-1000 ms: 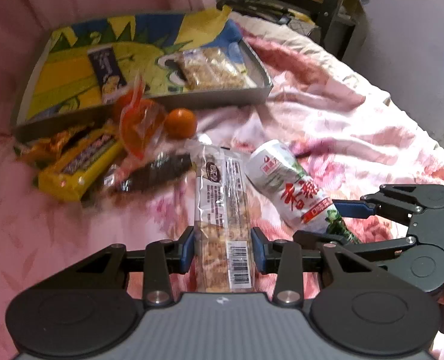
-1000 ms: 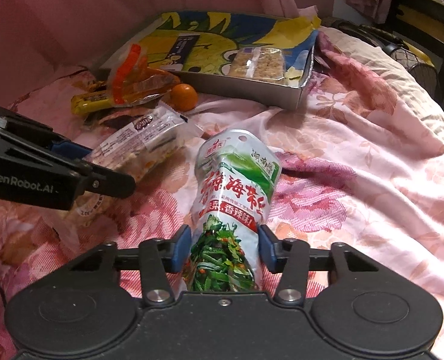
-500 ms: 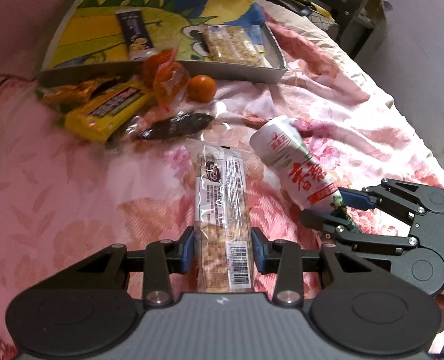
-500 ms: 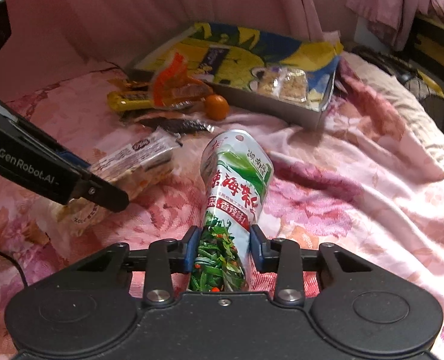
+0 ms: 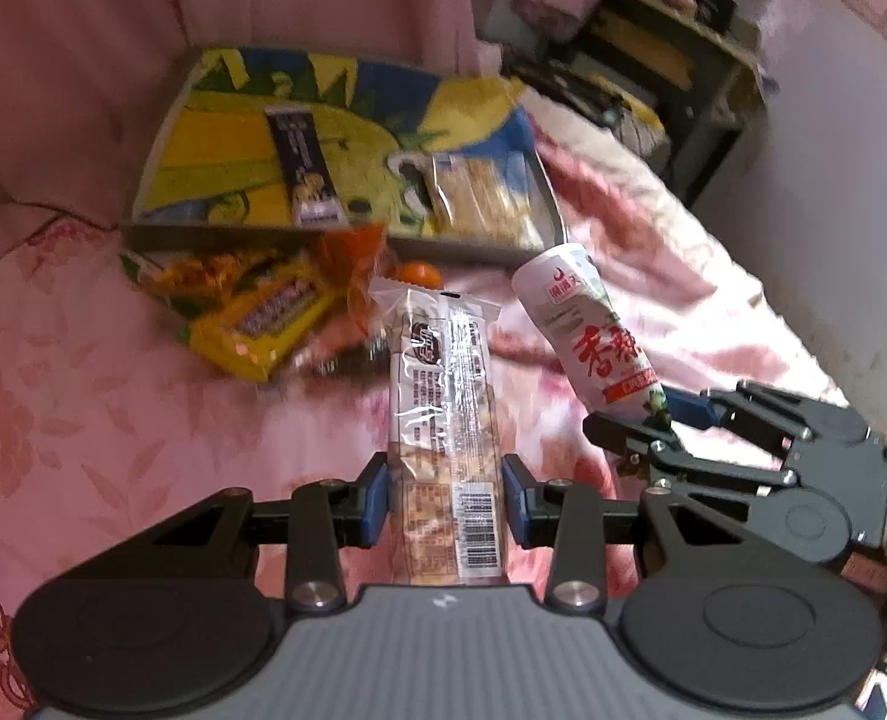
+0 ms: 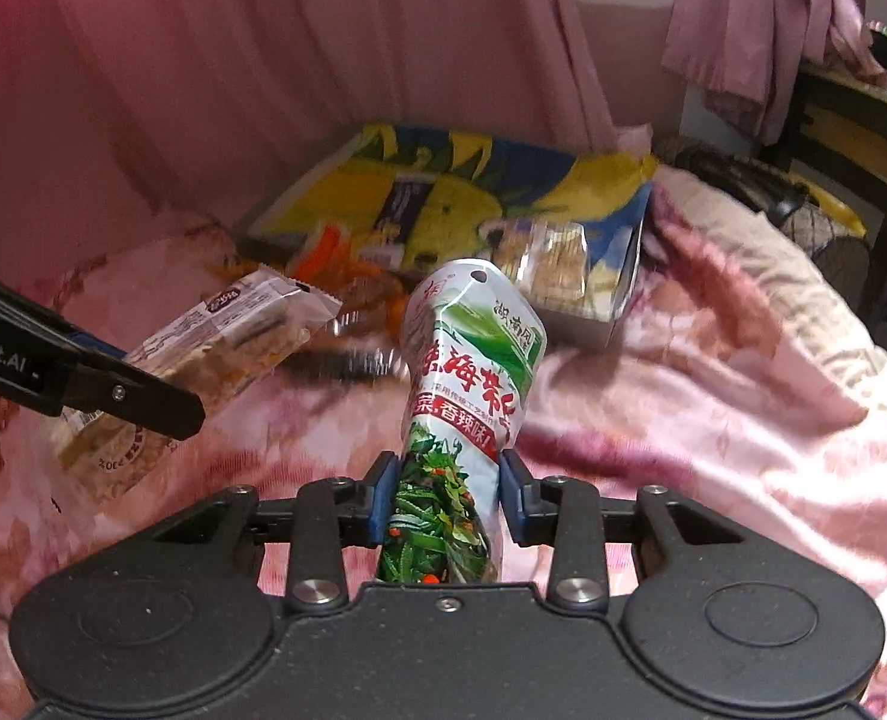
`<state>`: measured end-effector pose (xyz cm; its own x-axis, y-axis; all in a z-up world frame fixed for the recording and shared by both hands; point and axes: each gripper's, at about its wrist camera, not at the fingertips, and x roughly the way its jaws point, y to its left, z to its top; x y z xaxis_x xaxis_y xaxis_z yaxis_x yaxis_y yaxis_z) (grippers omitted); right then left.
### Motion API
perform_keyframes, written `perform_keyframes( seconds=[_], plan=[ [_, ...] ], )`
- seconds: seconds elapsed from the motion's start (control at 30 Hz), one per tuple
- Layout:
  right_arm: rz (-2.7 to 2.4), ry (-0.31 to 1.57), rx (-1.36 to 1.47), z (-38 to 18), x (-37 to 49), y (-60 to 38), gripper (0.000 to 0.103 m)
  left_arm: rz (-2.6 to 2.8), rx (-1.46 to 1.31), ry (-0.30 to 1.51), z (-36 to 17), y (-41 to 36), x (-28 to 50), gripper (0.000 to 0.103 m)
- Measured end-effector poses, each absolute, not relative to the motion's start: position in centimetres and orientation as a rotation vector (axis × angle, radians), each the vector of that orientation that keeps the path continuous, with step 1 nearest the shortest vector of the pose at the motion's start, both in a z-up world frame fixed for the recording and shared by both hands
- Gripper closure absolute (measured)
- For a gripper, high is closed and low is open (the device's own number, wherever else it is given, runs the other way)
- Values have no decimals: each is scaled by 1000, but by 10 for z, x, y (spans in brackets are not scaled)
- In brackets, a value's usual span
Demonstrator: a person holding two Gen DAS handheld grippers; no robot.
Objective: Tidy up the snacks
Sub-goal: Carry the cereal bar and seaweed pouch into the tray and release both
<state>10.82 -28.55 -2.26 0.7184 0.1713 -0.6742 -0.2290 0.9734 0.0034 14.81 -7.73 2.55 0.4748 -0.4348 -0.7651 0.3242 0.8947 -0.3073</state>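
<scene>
Legibly — "Robot.AI" on left tool (image 6: pixel 143 402)

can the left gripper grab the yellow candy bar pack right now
Probably not as things stand. The left gripper is shut on the clear cracker pack, so its jaws are full. The yellow candy bar pack lies uncovered on the bedspread.

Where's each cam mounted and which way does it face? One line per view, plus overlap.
Left wrist: sits on the left gripper, looks down its fingers over the bed at the tray; its pads clamp a cracker pack.
Right wrist: sits on the right gripper, same heading; its pads clamp a seaweed pouch.
Shared: each view shows the other gripper, both packs and the tray.
</scene>
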Motion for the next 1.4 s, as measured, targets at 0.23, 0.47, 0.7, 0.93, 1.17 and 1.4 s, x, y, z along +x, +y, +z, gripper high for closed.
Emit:
perform_keyframes(
  seconds=[0.23,0.47,0.7,0.93,1.17,1.4],
  plan=[
    [190,647,-59,0,136,-288,65,-404,-197,837,56,-72,183,61],
    [129,546,-73,13,175,-292,65,-305,-239,691,80,-65,230,61],
    [91,494,-96,13,231,-295,65,-194,-271,589,83,-61,282,61],
    [49,482,-101,-7,292,-286,65,-90,-308,591,52,-62,335,61],
    [100,519,-95,-29,330,-273,65,-13,-310,649,10,-46,360,61],
    [124,567,-90,-50,340,-262,64,-7,-250,670,-11,-48,370,61]
  ],
)
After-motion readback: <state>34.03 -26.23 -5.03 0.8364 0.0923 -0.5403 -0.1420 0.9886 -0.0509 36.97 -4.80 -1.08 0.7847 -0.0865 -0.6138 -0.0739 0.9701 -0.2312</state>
